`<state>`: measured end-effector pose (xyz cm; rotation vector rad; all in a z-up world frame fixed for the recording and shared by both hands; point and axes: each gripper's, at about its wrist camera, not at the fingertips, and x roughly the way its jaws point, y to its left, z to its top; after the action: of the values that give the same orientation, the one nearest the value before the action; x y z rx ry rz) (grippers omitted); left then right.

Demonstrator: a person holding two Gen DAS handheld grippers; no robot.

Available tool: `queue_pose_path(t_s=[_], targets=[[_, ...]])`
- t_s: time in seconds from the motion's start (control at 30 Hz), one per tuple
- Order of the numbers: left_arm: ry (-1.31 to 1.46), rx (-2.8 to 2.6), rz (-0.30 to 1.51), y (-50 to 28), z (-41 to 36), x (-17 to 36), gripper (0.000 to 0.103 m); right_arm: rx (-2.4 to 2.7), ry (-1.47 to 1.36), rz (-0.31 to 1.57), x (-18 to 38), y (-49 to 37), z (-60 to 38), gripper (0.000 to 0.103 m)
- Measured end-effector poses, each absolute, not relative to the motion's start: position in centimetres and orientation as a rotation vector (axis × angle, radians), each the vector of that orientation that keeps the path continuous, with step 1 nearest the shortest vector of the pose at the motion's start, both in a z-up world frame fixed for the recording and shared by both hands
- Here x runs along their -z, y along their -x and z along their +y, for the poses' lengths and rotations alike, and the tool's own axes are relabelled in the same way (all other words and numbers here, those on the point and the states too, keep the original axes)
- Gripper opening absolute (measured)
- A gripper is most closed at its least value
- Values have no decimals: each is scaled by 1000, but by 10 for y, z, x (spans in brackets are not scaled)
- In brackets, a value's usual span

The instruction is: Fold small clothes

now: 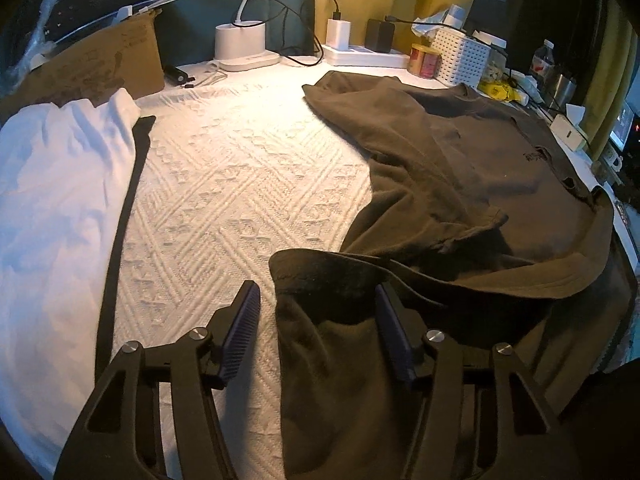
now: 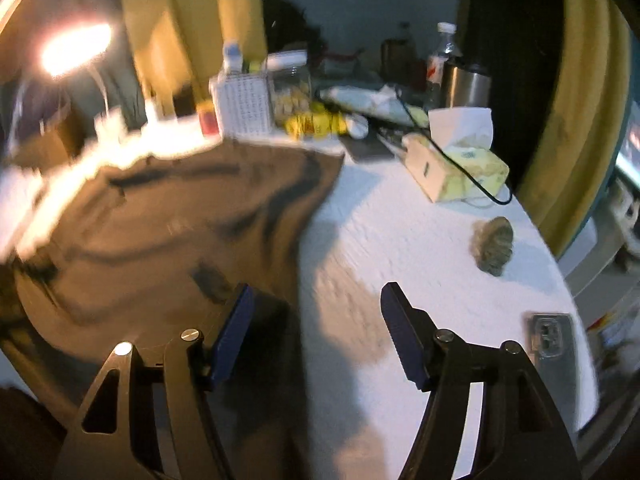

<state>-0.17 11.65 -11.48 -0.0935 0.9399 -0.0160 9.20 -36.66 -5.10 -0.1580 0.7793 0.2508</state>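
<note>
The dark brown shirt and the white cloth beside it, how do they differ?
The dark brown shirt sprawls rumpled at the right, a flap reaching between the left gripper's open fingers; the white cloth lies at the left, away from them, edged by a black strip. Both rest on the white textured cover.

Pretty dim room, warm yellowish light. The lit lamp (image 2: 76, 50) blows out into glare in the right wrist view, and everything left of it and just below is smeared with motion blur. Left wrist view is sharp, with soft shadows in the brown shirt (image 1: 460, 184) folds. Fisheye bends both edges, corners go black.
</note>
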Motion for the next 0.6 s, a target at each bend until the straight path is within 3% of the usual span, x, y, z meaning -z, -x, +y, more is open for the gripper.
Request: queue_pose_path(t_s=[0.3,0.33,0.37,0.4,0.43,0.47,0.6], targets=[[104,31,932,-2,117,115,59,-361,313,820,82,-106,-342,69],[102,34,930,-2,116,115,55,-376,310,819,83,-109,-340,69],[100,41,927,-2,115,115,48,-395,306,820,85,-112,-338,65],[101,53,926,-1,114,114,32,-418,302,827,86,-114,-336,61],[111,76,930,-1,113,114,20,-435,300,833,87,-115,-334,49],[108,84,930,-1,111,114,17,-456,298,837,88,-116,-332,39],[72,72,923,1,104,112,7,-474,311,831,92,-115,-325,12]])
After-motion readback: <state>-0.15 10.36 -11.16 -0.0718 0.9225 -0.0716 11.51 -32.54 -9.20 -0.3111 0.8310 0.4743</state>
